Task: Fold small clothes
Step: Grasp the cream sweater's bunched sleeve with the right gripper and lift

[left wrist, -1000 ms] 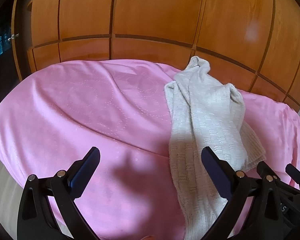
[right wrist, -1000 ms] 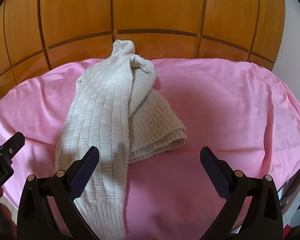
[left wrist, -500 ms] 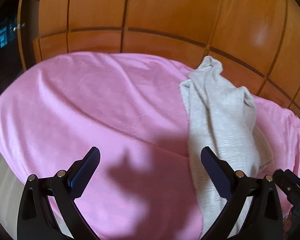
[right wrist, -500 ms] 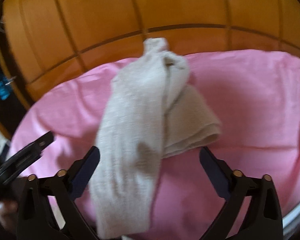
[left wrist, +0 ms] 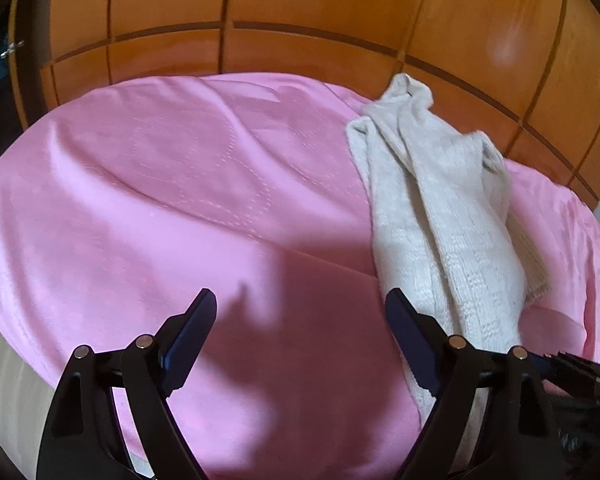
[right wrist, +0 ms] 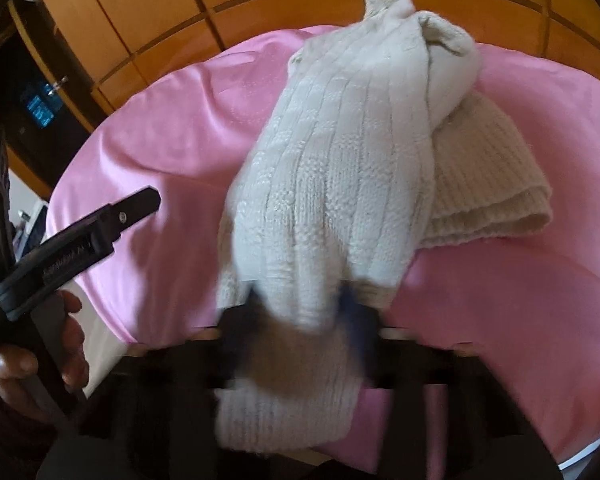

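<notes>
The right gripper (right wrist: 300,304) closes its jaws around the near end of a cream knitted garment (right wrist: 340,168), while the left gripper (left wrist: 300,320), jaws spread but narrowing, hovers over bare pink bedcover (left wrist: 160,200). Wooden panels (left wrist: 300,0) rise beyond.

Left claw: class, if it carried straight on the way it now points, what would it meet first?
Probably the bare pink bedcover. Nothing lies between the closing jaws of the left claw, and the cream knitted garment sits off to the right of that line, just past the right finger. Depth is hard to judge.
</notes>
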The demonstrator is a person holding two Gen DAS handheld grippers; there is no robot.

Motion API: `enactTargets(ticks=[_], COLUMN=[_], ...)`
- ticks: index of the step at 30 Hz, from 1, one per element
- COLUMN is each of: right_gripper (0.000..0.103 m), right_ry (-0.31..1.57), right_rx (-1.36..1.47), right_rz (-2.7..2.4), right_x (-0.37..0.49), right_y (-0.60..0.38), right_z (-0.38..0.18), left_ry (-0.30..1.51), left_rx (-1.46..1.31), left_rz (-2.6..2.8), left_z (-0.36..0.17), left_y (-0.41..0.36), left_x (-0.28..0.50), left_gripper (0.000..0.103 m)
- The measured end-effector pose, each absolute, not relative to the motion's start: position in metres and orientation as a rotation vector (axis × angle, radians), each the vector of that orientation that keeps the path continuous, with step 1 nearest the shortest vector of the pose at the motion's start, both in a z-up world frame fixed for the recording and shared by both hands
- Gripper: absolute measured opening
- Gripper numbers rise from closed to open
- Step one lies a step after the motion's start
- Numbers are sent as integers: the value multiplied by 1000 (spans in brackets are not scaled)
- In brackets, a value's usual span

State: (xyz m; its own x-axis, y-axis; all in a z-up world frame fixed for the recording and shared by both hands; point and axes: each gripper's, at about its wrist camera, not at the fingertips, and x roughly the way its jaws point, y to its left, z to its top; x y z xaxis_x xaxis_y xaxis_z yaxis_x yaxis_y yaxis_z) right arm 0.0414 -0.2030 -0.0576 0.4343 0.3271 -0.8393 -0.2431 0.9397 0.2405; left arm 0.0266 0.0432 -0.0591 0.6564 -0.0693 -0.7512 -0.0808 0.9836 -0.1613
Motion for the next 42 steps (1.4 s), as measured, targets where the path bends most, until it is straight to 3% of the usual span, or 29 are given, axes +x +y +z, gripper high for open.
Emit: enactTargets(ticks=[12,20,26,28,29,30,31,32,38,39,40,41,42], right_gripper=[18,22,21,38,63,68,68,68,71,67,55,28,17], right_ry=[879,967,925,919,907,882,869,872,1019,1041,1058,1076,1077], right_rx=[127,60,32,128,159,181,189,200,295,286,253,225,229], right_rz=[358,195,88,187,221,261,302,342,583,598,587,588,598], right_x=[51,50,66,73,75,75,75,78,110,111,113,116,116], right_y=[-281,-304,-328,-334,-334,-333,-330,-325,-282,-271,-261,-251,-248], right_z=[11,-21,-20,-13,-8,-2,2,5,-22,-27,-32,-38,-39], left_ry=[895,879,835,830,830,834,860,896,894,891,890,893,898], left_rx=[-196,-214,-86,1,33,56,76,70,-69,-87,-100,-120,-156], left_rz=[-187,-342,-526,-550,-556,-547,-533,-532,-560,-559,-555,-556,-562], left_z=[-65,-50,-35,-35,-38,-42,-50,-55,-50,-48,-47,-47,-46], left_y=[15,-5,-62,-86,-94,-101,-106,-108,-75,-67,-62,-57,-48], left_x=[34,35,41,43,46,49,55,58,60,58,58,58,57], left_gripper=[85,85,87,87,83,72,39,25,16,16,15,14,13])
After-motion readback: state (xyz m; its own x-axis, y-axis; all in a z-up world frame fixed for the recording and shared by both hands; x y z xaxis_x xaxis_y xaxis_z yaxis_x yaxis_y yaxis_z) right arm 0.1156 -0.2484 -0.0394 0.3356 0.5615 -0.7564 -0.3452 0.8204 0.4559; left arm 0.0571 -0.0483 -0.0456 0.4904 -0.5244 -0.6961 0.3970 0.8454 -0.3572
